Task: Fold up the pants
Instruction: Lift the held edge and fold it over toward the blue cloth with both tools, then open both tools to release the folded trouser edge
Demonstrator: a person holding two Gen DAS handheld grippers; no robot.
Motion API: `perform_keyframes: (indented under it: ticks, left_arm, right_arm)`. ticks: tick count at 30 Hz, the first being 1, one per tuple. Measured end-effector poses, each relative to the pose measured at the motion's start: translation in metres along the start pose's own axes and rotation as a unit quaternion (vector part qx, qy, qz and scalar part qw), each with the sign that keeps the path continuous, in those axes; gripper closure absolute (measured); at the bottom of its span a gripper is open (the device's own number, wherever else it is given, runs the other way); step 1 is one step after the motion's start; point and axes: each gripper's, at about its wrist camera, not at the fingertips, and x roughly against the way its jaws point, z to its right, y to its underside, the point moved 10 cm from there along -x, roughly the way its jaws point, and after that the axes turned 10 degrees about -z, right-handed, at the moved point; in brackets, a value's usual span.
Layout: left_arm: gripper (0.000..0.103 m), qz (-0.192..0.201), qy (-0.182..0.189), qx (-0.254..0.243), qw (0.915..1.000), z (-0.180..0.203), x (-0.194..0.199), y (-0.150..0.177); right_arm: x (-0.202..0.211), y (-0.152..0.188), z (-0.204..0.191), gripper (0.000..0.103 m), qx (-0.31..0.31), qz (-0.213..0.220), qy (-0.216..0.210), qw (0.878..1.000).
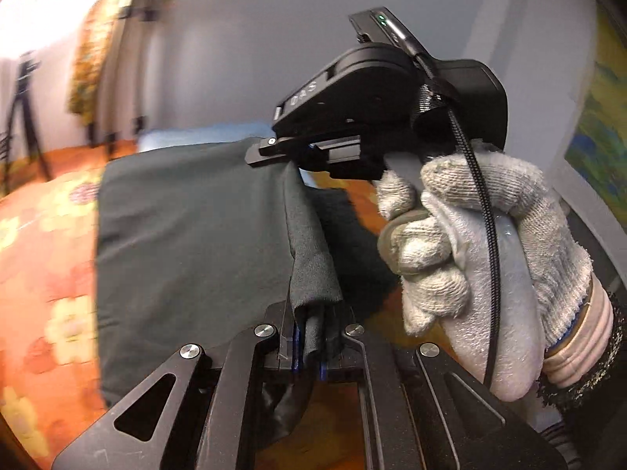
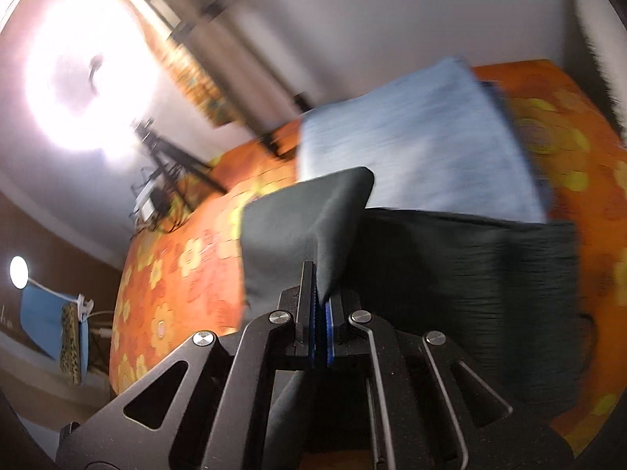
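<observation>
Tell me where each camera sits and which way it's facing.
Left wrist: sits on the left gripper, facing along its fingers over the dark pants; shows the right gripper and gloved hand.
Right wrist: sits on the right gripper, facing pants and blue cloth.
Shared: pants, floral cover.

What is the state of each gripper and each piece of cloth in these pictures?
left gripper: shut on the dark pants.
right gripper: shut on the dark pants.
dark pants: lifted at the gripped edge, partly folded, the rest lying on the floral cover.
light blue cloth: lying flat behind the pants.
</observation>
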Motion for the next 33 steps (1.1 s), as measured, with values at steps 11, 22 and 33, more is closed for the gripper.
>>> perform_keyframes:
  ticks: [11, 22, 33]
  left_arm:
    - [0.098, -0.046, 0.046, -0.020, 0.9977, 0.063, -0.066, -0.002]
    - [0.091, -0.074, 0.039, -0.071, 0.9939, 0.071, -0.023, 0.029]
    - [0.082, -0.080, -0.043, 0.003, 0.9958, -0.065, 0.011, 0.060]
  right_arm:
    - [0.040, 0.010, 0.115, 0.100, -0.048, 0.035, 0.018, 0.998]
    - [0.031, -0.015, 0.126, 0.099, -0.008, 0.057, 0.027, 0.998]
    - [0.069, -0.014, 0.135, 0.057, 0.011, 0.093, 0.137, 0.986]
